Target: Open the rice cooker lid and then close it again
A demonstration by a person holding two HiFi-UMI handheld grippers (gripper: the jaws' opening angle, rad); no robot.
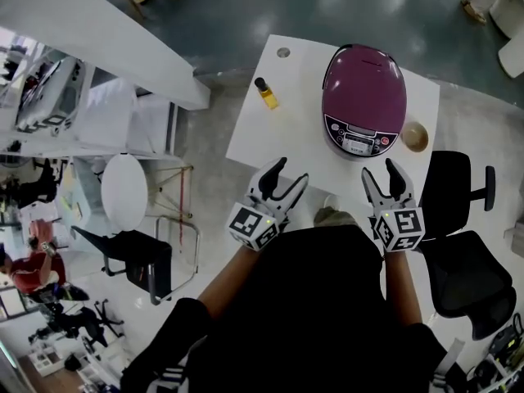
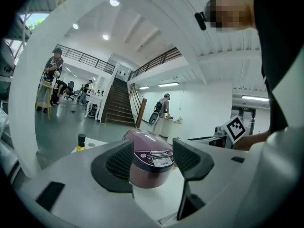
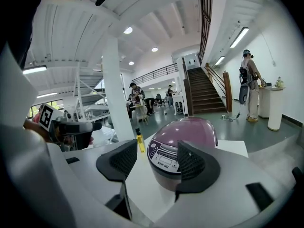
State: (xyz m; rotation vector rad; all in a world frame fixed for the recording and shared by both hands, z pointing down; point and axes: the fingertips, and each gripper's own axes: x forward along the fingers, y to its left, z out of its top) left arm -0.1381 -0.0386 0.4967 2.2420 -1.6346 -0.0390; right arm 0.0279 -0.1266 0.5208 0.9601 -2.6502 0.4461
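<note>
Item one: rice cooker (image 1: 363, 109), purple with a dark control panel (image 1: 358, 140), standing on the white worktop (image 1: 266, 133) toward its far right corner, the panel turned to the near edge so the person can reach the front. Its lid (image 1: 364, 76) is down and looks fully closed, so the opening step has probably not begun. Item two: left tool (image 1: 292, 170), held above the near edge left of the cooker, jaws spread wide and empty; its own view frames the cooker between the pads but well apart from them. Item three: right tool (image 1: 378, 167), also above the near edge just in front of the panel, jaws likewise wide and gripping nothing. It is the closer of the two to the front of the lid, a sensible position for working a front catch. Item four: small bottle (image 1: 266, 93) of yellow liquid with a dark cap, upright near the far left edge, clear of the lid's likely swing. Item five: a round bowl (image 1: 414, 136) at the right edge, just beside the cooker; contents cannot be told. Item six: black office chair (image 1: 458, 236) off the right edge.
</note>
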